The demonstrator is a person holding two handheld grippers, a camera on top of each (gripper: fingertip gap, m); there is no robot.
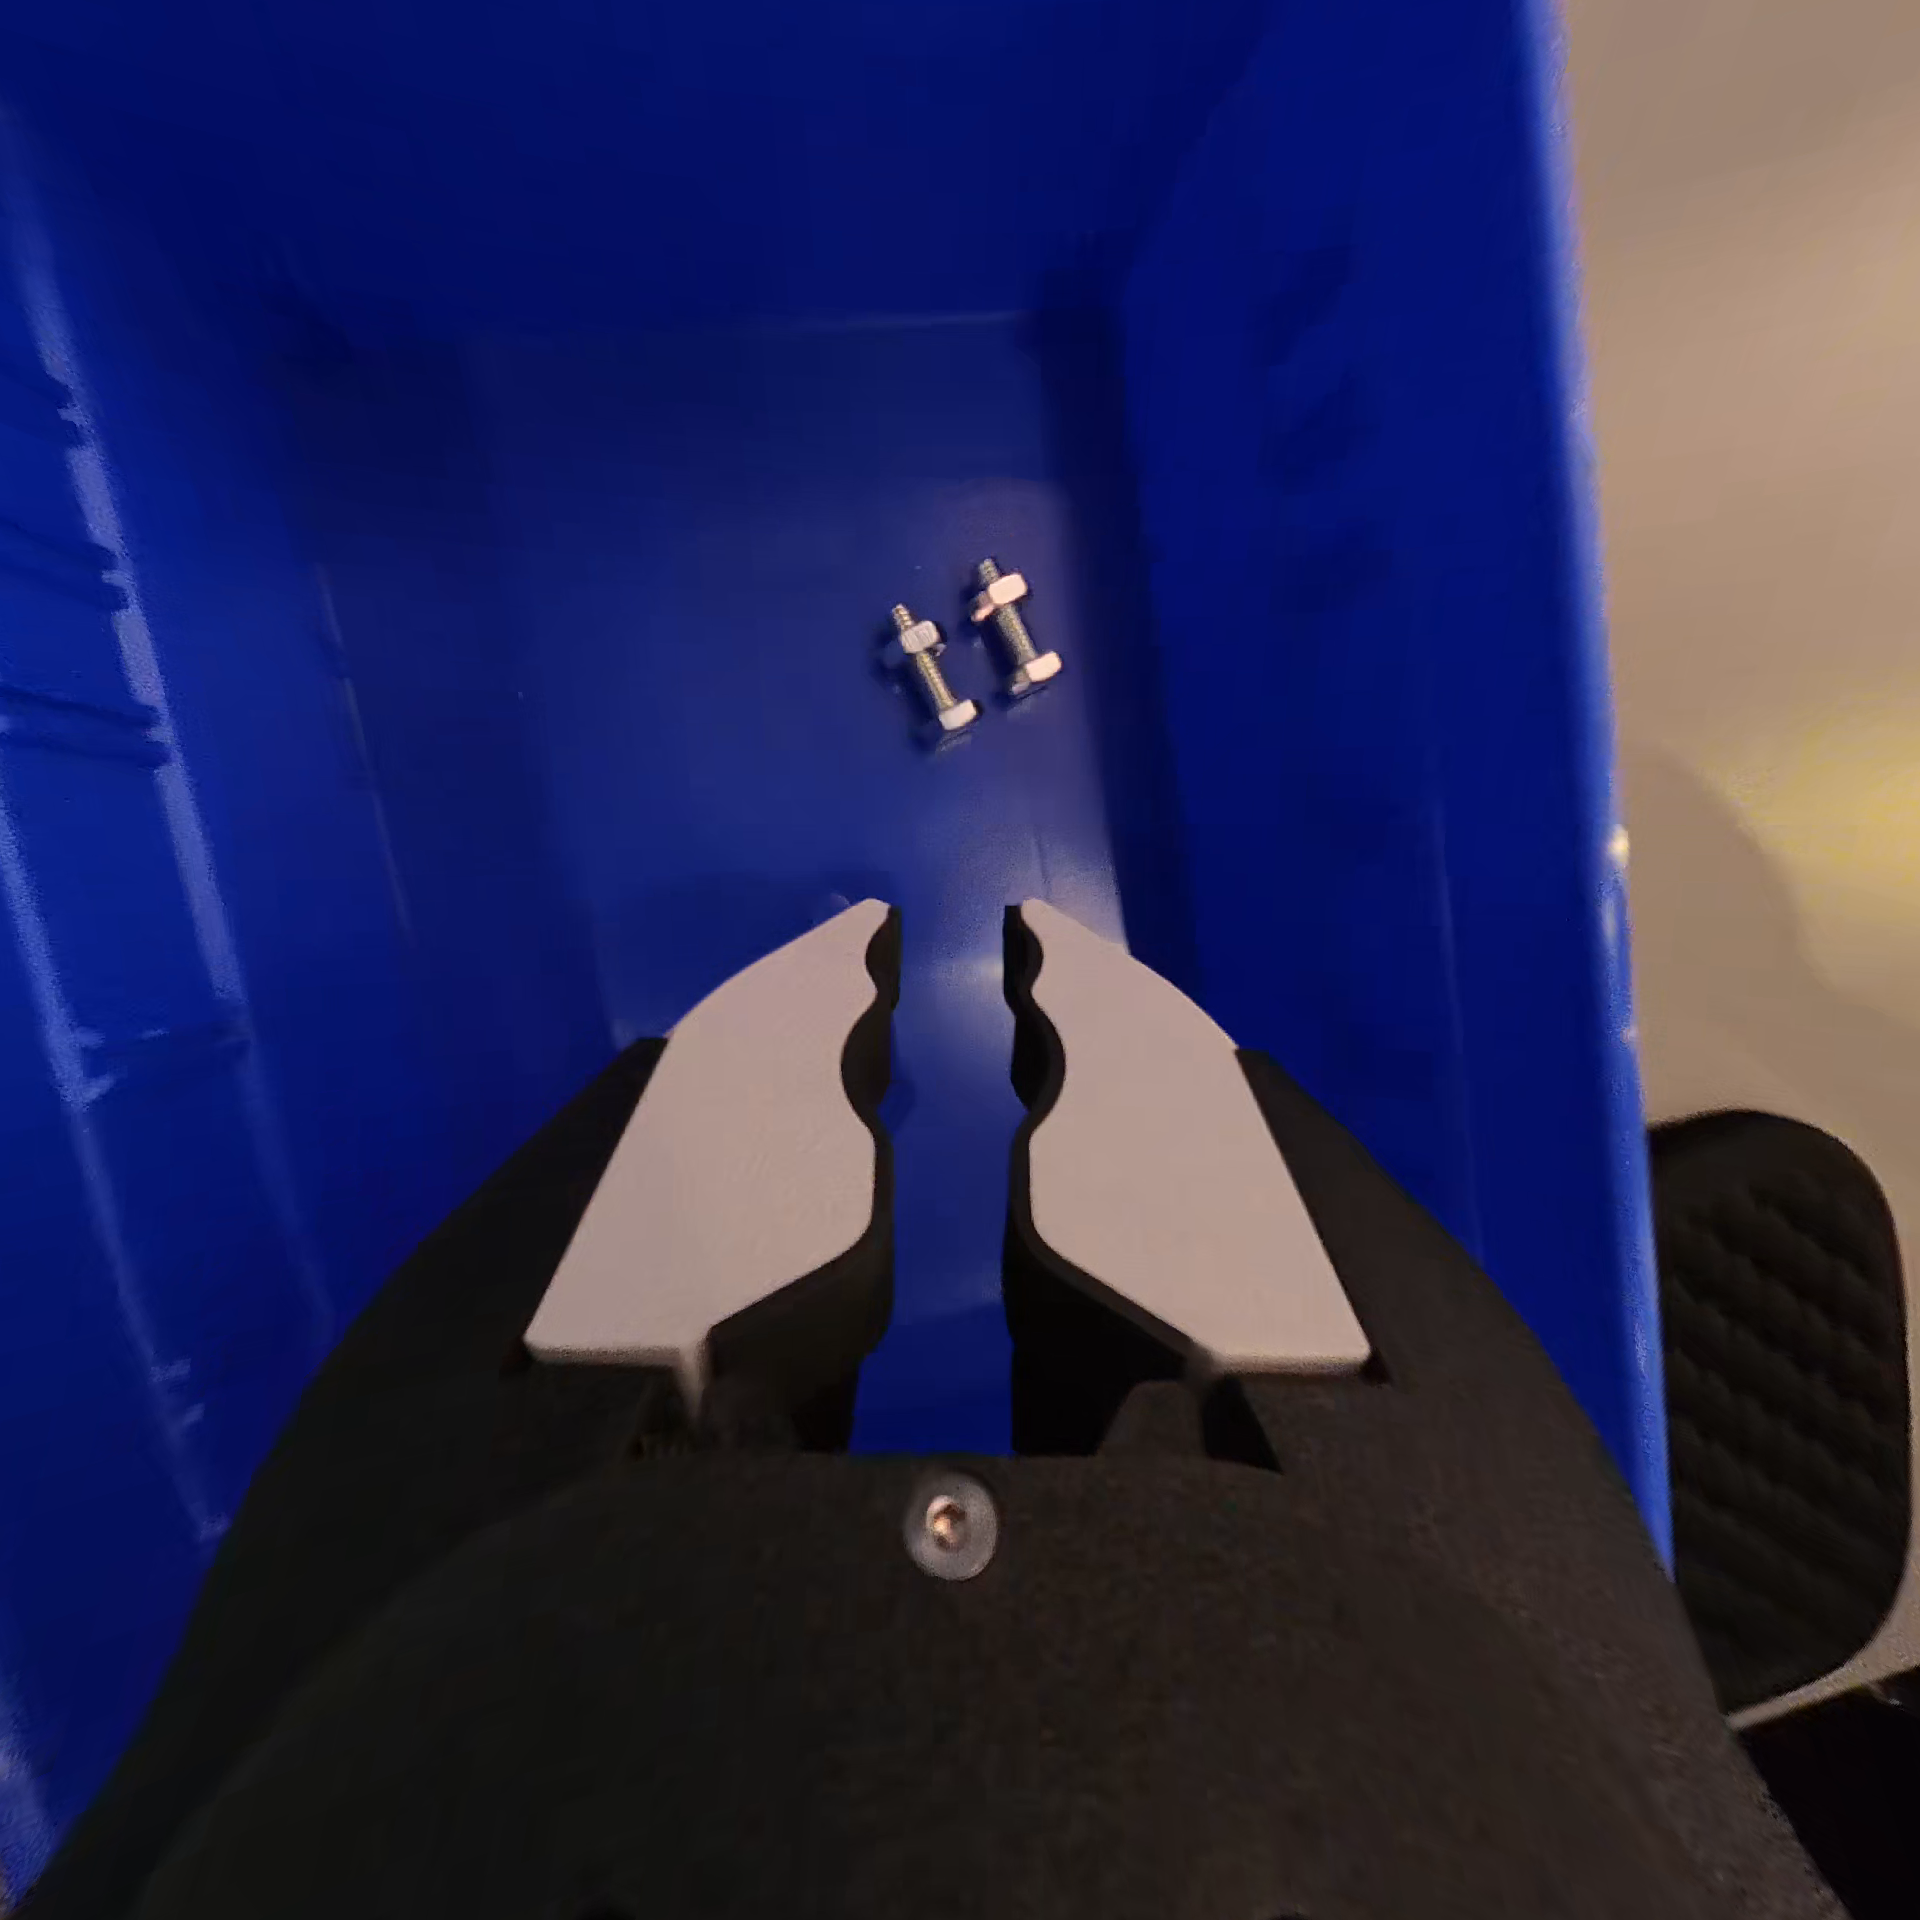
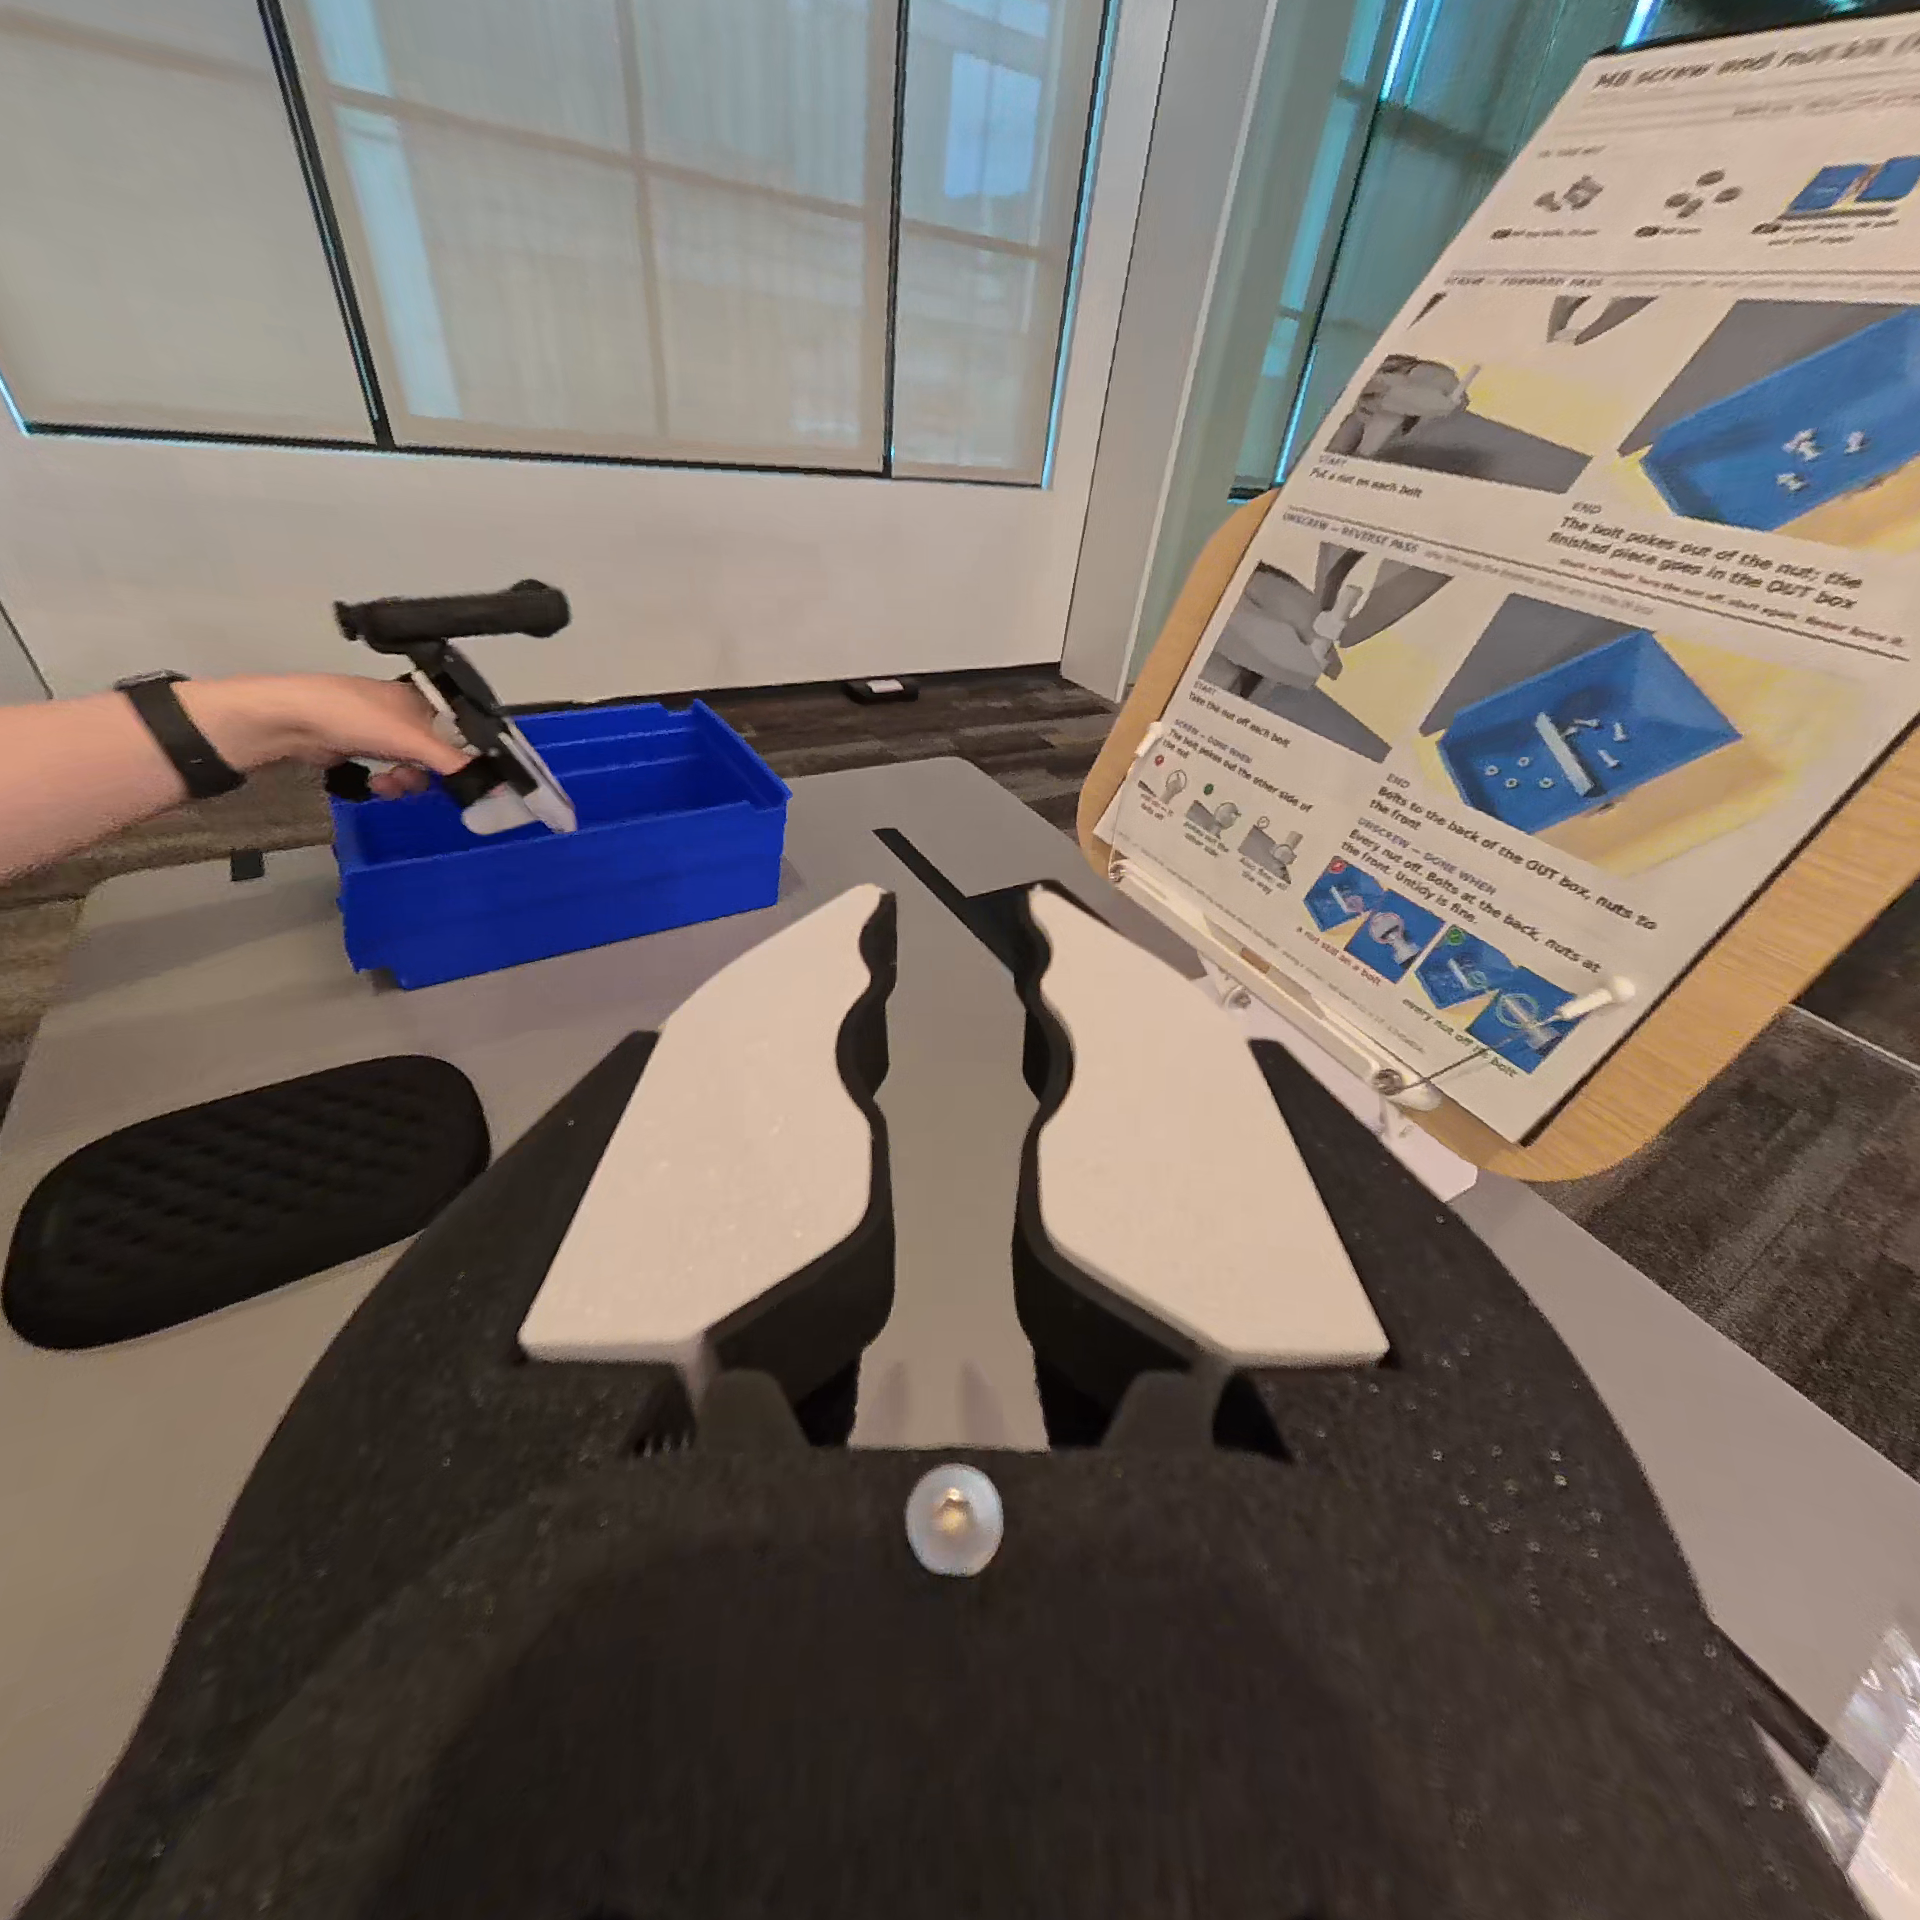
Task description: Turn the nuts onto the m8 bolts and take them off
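While the left hand-held gripper (image 1: 948,914) hung inside the blue bin (image 1: 1351,623) with its jaws parted and empty, two bolts (image 1: 971,655) with nuts already threaded lay side by side on the bin floor ahead. The right hand-held gripper (image 2: 956,904), likewise released, waited over the grey surface (image 2: 623,1029). Unscrewing seemed next: the left needed to descend and pinch one bolt.

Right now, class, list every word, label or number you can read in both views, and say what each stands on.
Instruction sheet on its stand: printed headings and captions beside pictures. I won't quote them, and much of the text is small or blurred.
Blue bin, bolts, left gripper, right gripper: no writing visible.
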